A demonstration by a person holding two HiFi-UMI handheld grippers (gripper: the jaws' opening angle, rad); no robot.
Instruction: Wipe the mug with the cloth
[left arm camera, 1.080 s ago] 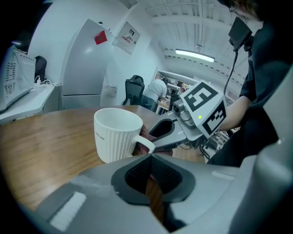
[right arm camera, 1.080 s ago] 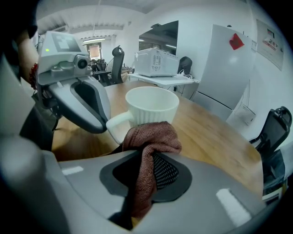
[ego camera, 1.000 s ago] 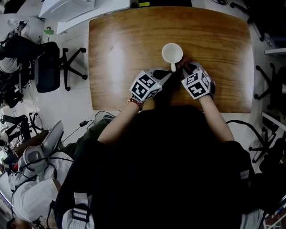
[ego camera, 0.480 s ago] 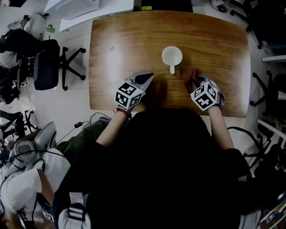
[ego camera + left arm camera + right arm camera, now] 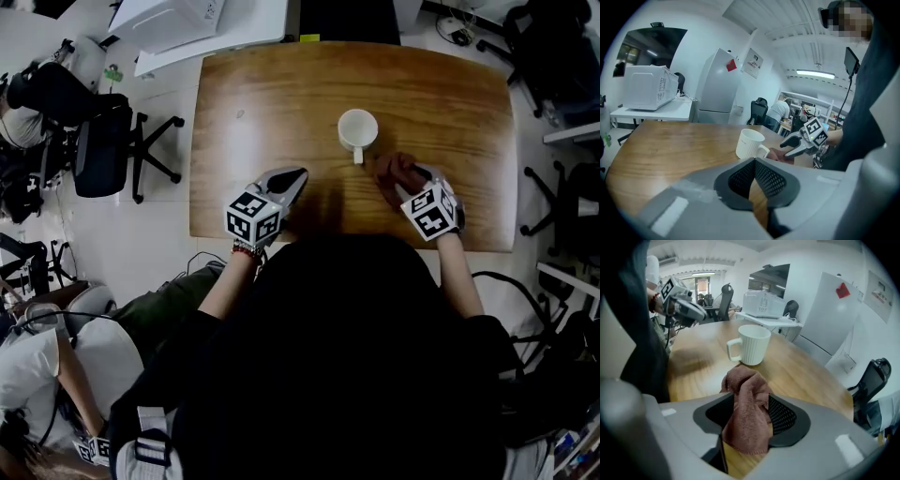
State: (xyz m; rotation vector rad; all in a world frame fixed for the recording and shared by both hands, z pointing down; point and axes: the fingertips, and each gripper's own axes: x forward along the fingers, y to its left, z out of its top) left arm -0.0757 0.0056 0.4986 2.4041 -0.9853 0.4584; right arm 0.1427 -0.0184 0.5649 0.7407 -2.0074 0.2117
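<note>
A white ribbed mug stands upright on the wooden table, its handle turned to the near edge. A reddish-brown cloth lies bunched just right of that handle. My right gripper is at the cloth; in the right gripper view its jaws are opening, with the cloth hanging loosely between the spread pads and the mug a little beyond. My left gripper hovers left of the mug near the front edge, shut and empty. In the left gripper view the mug stands ahead.
A black office chair stands left of the table and more chairs at its right. A white appliance sits on a side table beyond the far edge, beside a white fridge. People sit at desks in the background.
Both grippers have drawn back from the mug's handle. The left one went left toward the near edge; the right one went right, with the cloth now lying beside the handle.
</note>
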